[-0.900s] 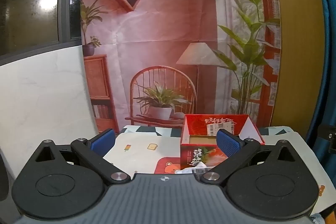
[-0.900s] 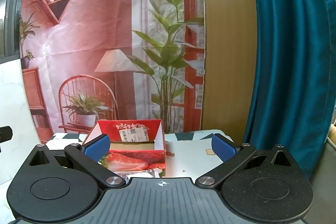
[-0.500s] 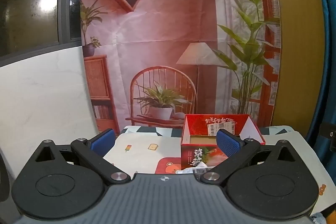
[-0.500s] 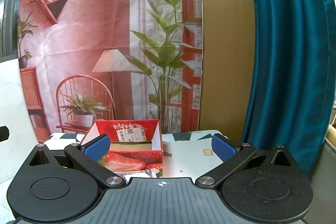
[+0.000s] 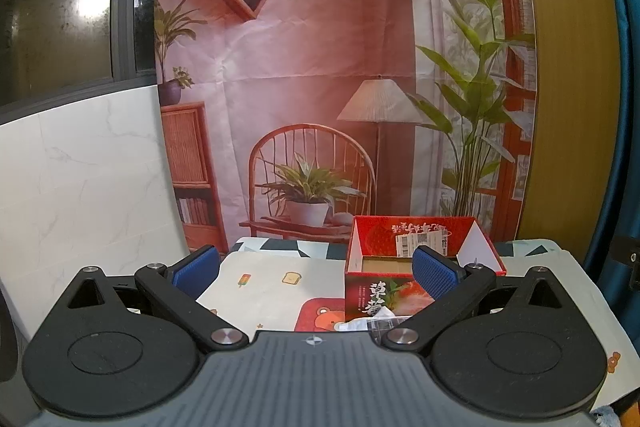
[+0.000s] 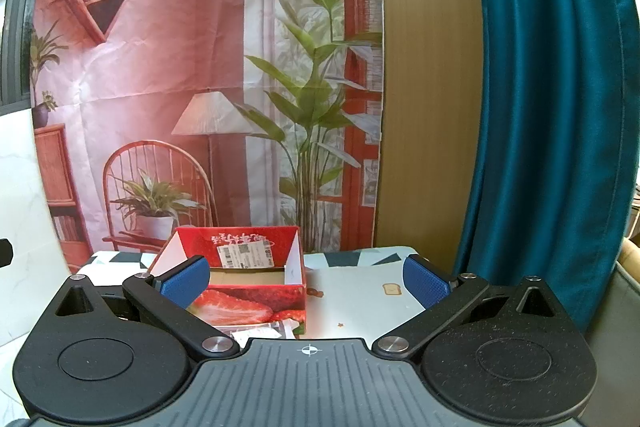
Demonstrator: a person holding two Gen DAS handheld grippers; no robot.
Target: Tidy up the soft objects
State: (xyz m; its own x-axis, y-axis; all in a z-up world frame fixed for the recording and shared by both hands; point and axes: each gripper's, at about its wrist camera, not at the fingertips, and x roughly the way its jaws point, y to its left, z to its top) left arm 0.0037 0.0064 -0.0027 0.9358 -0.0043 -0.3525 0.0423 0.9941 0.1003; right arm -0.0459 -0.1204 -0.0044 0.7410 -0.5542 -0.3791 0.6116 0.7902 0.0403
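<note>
toward the back edge of the patterned-cloth worktop (image 5: 260,291) sits your open red strawberry-print cardboard box (image 6: 256,307), empty. both the left hand-held gripper (image 5: 316,269) and right hand-held gripper (image 6: 306,277) hover with jaws wide apart, holding nothing; crumpled white wrappers (image 6: 260,331) lie just ahead, beneath them.

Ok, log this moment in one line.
left hand-held gripper: open, empty | right hand-held gripper: open, empty | red box: on table, untouched

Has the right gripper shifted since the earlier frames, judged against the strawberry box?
No. The right gripper holds its place: the strawberry box sits at the same spot behind its left blue pad.
</note>
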